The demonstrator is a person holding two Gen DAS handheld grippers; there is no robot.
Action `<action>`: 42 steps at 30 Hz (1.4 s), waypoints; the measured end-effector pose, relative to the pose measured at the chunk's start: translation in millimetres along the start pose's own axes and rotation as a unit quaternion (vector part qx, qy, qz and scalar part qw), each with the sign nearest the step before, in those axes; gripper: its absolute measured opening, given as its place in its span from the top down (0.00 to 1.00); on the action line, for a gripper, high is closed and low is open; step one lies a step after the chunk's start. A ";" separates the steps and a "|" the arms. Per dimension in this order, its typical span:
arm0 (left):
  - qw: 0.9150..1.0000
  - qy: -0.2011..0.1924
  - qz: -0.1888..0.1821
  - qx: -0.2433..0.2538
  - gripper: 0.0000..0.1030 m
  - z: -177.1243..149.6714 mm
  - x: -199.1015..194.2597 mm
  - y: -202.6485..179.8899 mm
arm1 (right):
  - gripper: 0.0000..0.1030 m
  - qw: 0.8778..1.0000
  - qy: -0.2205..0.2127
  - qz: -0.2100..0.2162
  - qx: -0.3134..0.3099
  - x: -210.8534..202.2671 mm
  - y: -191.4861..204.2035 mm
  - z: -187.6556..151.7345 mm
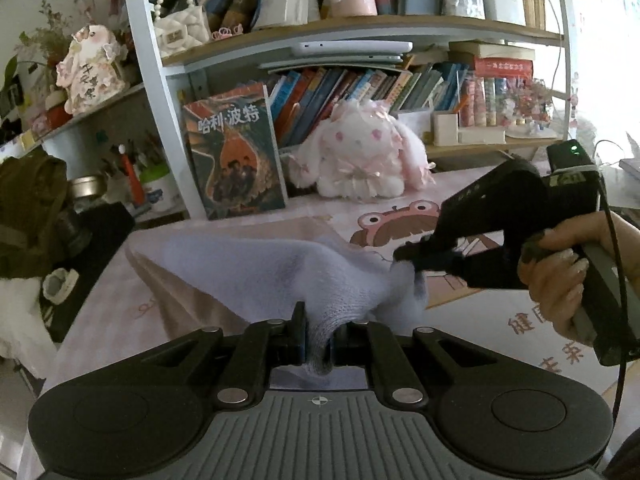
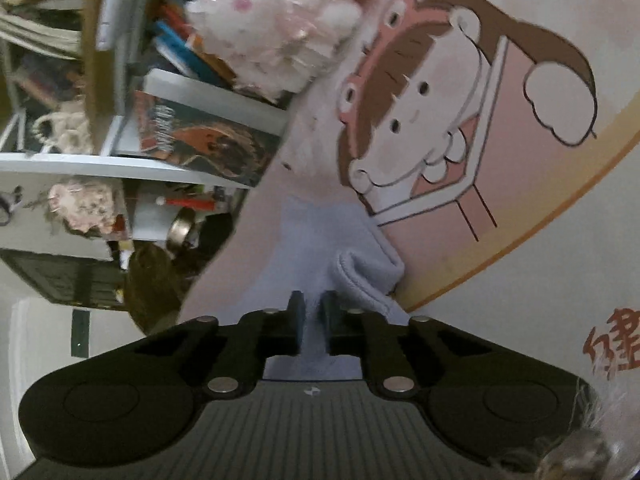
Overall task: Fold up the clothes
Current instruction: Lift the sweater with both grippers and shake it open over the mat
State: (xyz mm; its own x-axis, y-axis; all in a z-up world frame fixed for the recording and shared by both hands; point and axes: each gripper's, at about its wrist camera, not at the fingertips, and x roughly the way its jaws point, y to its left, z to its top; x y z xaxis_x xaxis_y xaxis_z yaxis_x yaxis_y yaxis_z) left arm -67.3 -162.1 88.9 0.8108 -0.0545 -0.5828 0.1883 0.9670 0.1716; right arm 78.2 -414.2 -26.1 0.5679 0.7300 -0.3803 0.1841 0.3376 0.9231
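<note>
Holding a pale lavender sock (image 1: 280,276) between both grippers, I have it raised off the worktop (image 1: 472,308), which is covered with a pink cartoon-print mat. My left gripper (image 1: 316,340) is closed narrow on one end, the knit bunched between its pads. My right gripper (image 1: 404,256) pinches the other end; in its own wrist view the jaws stand nearly together with fabric between them (image 2: 314,328). My right hand (image 1: 560,272) grips that tool's handle on the right side.

The sock's long axis runs from my left gripper, at the near edge of the worktop, away and to the right toward my right gripper. It sags slightly in the middle, so it is not pulled taut. In the right wrist view a rolled or doubled part of the sock (image 2: 368,276) lies just beside the jaws; whether that is a cuff or a fold already made, I cannot tell.

I judge that a fold turns on bringing the two ends together along that axis. Open mat lies under and to the right of the sock. The far edge is crowded: a plush rabbit (image 1: 360,152) and a standing book (image 1: 236,160) sit against the bookshelf (image 1: 360,32), and a dark bag (image 1: 28,216) hangs off the left edge.
</note>
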 end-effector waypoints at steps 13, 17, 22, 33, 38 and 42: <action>0.999 -0.025 0.001 -0.022 0.92 9.2 -9.6 2.4 | 0.45 0.998 0.035 0.014 0.057 -18.1 -8.2 -3.4; 0.999 -0.022 0.008 -0.026 0.92 6.9 -13.4 3.3 | 0.42 0.994 0.067 0.004 0.092 -7.5 -19.2 -14.2; 0.999 -0.022 0.020 -0.036 0.92 6.3 -18.7 9.1 | 0.37 0.990 0.096 -0.017 0.097 6.9 -19.4 -32.6; 0.998 -0.028 0.029 -0.038 0.92 10.0 -25.6 15.2 | 0.30 0.977 0.138 -0.035 0.160 31.2 -26.3 -56.2; 0.998 -0.033 0.033 -0.045 0.92 12.1 -28.1 20.7 | 0.27 0.971 0.151 -0.031 0.182 29.6 -28.8 -67.4; 0.998 -0.030 0.031 -0.042 0.92 11.8 -29.0 20.6 | 0.25 0.972 0.138 -0.023 0.191 33.1 -28.2 -67.4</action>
State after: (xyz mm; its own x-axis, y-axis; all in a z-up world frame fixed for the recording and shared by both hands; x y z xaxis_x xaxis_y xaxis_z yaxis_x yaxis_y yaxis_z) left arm -80.4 -143.5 118.7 0.8518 -0.0058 -0.5238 0.0915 0.9862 0.1379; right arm 37.7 -359.6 -68.5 0.3247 0.8690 -0.3732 0.5178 0.1669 0.8390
